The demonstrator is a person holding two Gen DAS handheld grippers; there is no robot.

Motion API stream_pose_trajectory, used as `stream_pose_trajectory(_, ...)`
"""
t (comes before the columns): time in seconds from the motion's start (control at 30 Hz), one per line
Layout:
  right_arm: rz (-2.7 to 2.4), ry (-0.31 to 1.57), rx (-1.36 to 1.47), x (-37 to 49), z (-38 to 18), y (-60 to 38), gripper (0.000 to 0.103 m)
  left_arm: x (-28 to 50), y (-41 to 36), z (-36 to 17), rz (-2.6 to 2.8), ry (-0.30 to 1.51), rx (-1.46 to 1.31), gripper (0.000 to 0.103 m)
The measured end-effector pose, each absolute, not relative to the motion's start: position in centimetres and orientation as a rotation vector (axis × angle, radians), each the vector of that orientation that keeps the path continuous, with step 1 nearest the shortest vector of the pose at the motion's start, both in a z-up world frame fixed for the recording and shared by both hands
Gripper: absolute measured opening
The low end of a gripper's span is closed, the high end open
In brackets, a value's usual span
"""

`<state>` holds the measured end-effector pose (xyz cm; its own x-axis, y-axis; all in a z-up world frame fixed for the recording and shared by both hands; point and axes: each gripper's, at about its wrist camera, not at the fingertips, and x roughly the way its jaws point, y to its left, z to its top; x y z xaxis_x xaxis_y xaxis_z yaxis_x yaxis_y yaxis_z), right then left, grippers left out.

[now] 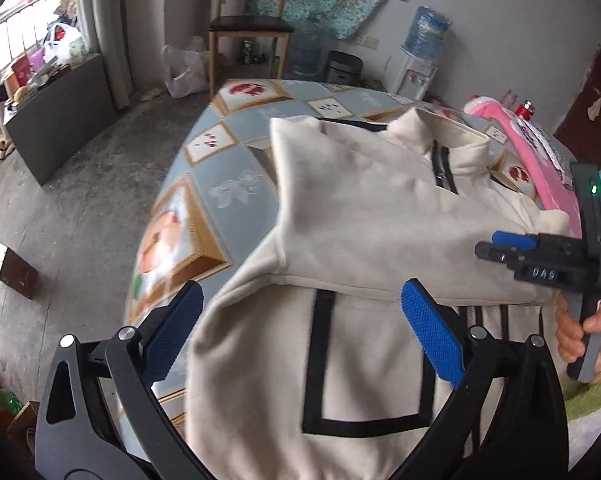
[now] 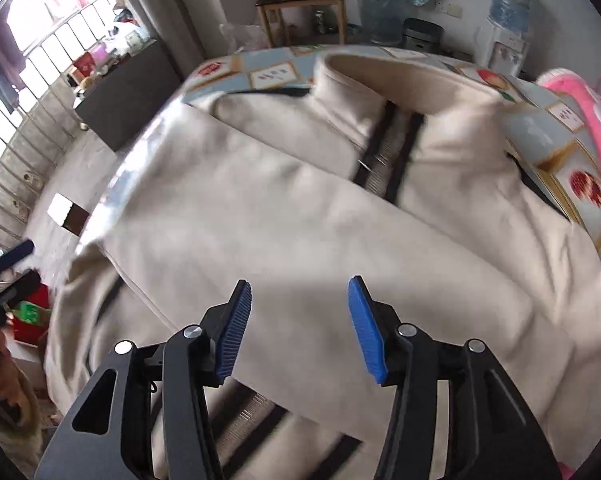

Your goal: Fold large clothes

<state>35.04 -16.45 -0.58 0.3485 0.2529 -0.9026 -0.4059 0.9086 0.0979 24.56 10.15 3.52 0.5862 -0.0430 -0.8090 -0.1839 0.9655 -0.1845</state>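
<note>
A cream zip-up jacket [image 1: 360, 216] with black trim lies on a table covered with a patterned cloth [image 1: 228, 168]. Its sleeve is folded across the chest, and its collar points to the far side. My left gripper [image 1: 300, 320] is open and empty above the jacket's lower left part with the black-outlined pocket. My right gripper [image 2: 298, 320] is open and empty above the folded sleeve of the jacket [image 2: 300, 200]. It also shows in the left wrist view [image 1: 500, 246] at the jacket's right edge, held by a hand.
A pink item [image 1: 540, 160] lies at the table's far right edge. Beyond the table stand a wooden chair [image 1: 248, 28], a water dispenser [image 1: 420, 60] and a dark bin [image 1: 342, 66]. A dark cabinet [image 1: 60, 120] is at the left by the window.
</note>
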Motion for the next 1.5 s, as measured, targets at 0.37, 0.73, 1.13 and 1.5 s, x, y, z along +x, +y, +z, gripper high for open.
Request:
stream_pose_trajectory(0.37,-0.015,0.989,0.115,27.4,5.3,-41.2,0.057,34.1,0.7,-2.0,0.078,1.029,-0.094,0.097)
stream_pose_trajectory(0.73,-0.41,1.086,-0.073,21.3,0.4,-54.6,0.058,34.3,0.0,-4.2,0.09,0.992,-0.047,0.097)
stream_pose_trajectory(1.13,-0.391,0.97,0.247,19.3,4.8,-56.7,0.005,34.2,-0.2,-4.2,0.093,0.986,-0.042,0.097)
stream_pose_trajectory(1.5,0.233,0.738,0.781,19.5,16.3,-51.8,0.005,33.8,-0.1,-4.2,0.095,0.964,-0.043,0.097)
